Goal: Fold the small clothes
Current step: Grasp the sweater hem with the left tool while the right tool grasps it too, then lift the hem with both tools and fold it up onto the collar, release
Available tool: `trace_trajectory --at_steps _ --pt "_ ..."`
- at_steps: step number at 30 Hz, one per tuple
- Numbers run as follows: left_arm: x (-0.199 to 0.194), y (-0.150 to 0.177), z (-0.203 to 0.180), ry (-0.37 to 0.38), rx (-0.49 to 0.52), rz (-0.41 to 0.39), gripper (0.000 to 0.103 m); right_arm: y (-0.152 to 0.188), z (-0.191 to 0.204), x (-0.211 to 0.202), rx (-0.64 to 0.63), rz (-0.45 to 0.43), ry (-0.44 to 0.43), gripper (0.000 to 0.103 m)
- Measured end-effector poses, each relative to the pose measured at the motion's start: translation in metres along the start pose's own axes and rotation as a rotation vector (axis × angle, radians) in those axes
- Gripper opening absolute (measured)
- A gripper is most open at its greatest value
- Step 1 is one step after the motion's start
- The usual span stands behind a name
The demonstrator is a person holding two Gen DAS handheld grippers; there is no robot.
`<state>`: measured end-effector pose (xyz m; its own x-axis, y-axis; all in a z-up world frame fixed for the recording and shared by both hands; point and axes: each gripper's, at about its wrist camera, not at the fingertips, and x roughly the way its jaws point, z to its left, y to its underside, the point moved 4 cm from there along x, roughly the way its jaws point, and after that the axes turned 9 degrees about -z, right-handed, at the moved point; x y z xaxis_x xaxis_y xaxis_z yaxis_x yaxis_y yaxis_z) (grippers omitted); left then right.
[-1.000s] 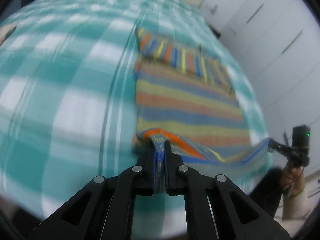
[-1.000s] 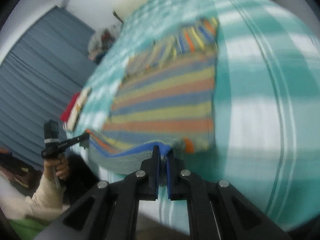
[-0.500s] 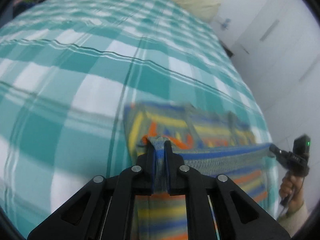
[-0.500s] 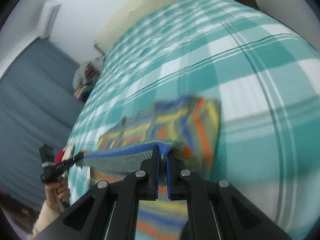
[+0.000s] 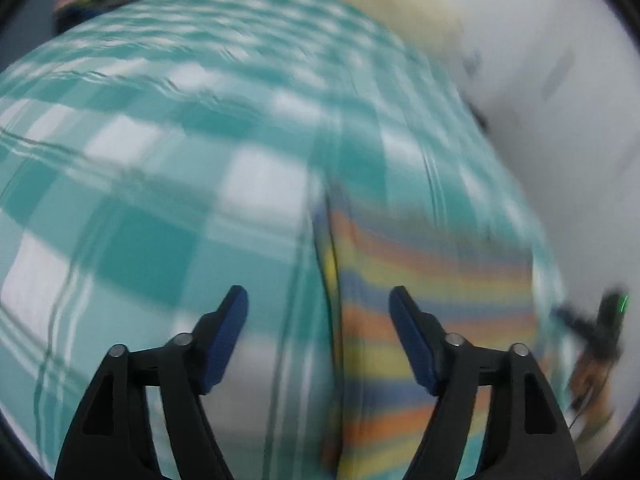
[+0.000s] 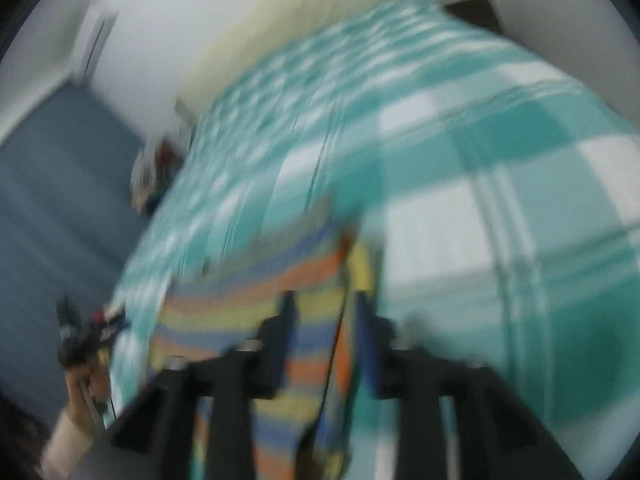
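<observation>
A small striped garment [image 5: 432, 292] in orange, yellow and blue lies folded over on the teal checked bed cover [image 5: 160, 184]. My left gripper [image 5: 318, 304] is open and empty above the garment's left edge. My right gripper [image 6: 322, 308] is open above the garment's right edge [image 6: 280, 292], and nothing is held between its fingers. Both views are blurred by motion. The right gripper shows at the far right of the left wrist view [image 5: 596, 328]. The left gripper shows at the far left of the right wrist view [image 6: 80, 336].
A cream pillow [image 5: 400, 4] lies at the head of the bed. White wardrobe doors [image 5: 580, 100] stand on the right. A blue curtain [image 6: 52, 200] hangs on the left, with a pile of clothes [image 6: 152, 176] beside it.
Both grippers carried the garment's near hem forward over the rest, then opened and let it go. The garment now lies folded on the bed.
</observation>
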<state>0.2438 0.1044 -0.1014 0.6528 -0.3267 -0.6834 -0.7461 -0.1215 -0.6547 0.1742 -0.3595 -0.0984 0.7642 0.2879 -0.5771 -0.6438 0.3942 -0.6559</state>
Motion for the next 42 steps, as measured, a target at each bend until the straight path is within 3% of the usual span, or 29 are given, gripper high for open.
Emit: trace_trajectory --at_steps 1,4,5,6,7,9,15,16,18,21,23,27,32,38,40,42 --pt "0.0 0.014 -0.006 -0.01 0.043 0.034 0.078 0.016 0.008 -0.004 -0.037 0.034 -0.001 0.066" --pt "0.002 0.063 -0.02 -0.07 0.15 0.127 0.077 0.072 0.022 -0.009 -0.121 0.164 0.074 0.067" --pt "0.003 0.074 -0.022 -0.092 0.171 0.141 0.069 0.085 0.023 -0.01 -0.121 0.195 0.079 0.064" --pt "0.005 0.083 -0.024 -0.107 0.195 0.142 0.056 0.095 0.022 -0.007 -0.12 0.222 0.084 0.055" --pt "0.005 0.087 -0.026 -0.126 0.223 0.133 0.052 0.101 0.02 -0.006 -0.117 0.236 0.102 0.008" --pt "0.0 0.09 -0.029 -0.159 0.247 0.121 0.039 0.101 0.016 -0.01 -0.082 0.232 0.11 0.006" --pt "-0.011 0.095 -0.026 -0.186 0.23 0.112 0.043 0.108 0.013 -0.011 -0.107 0.232 0.156 0.006" --pt "-0.017 0.095 -0.03 -0.2 0.25 0.098 0.043 0.106 0.014 -0.011 -0.112 0.228 0.157 0.007" --pt "-0.031 0.096 -0.042 -0.228 0.298 0.061 0.055 0.101 0.016 -0.014 -0.115 0.211 0.14 0.01" --pt "-0.06 0.105 -0.079 -0.19 0.408 -0.026 0.071 0.096 0.011 -0.026 -0.072 0.181 0.101 0.033" --pt "-0.069 0.118 -0.115 -0.124 0.505 -0.06 0.073 0.085 0.006 -0.033 -0.041 0.138 0.071 0.05" --pt "-0.052 0.154 -0.201 0.054 0.673 -0.035 0.073 0.051 -0.005 -0.024 0.016 0.096 0.008 0.053" --pt "0.014 0.178 -0.286 0.195 0.705 0.011 0.069 0.013 -0.039 0.016 0.135 0.115 -0.034 0.057" --pt "0.054 0.18 -0.339 0.227 0.774 -0.025 0.07 -0.025 -0.048 0.071 0.202 0.172 -0.162 0.057" --pt "0.059 0.178 -0.344 0.236 0.784 -0.038 0.063 -0.033 -0.044 0.088 0.211 0.186 -0.184 0.056" --pt "0.06 0.176 -0.345 0.235 0.77 -0.05 0.013 -0.041 -0.033 0.102 0.167 0.18 -0.167 0.046"
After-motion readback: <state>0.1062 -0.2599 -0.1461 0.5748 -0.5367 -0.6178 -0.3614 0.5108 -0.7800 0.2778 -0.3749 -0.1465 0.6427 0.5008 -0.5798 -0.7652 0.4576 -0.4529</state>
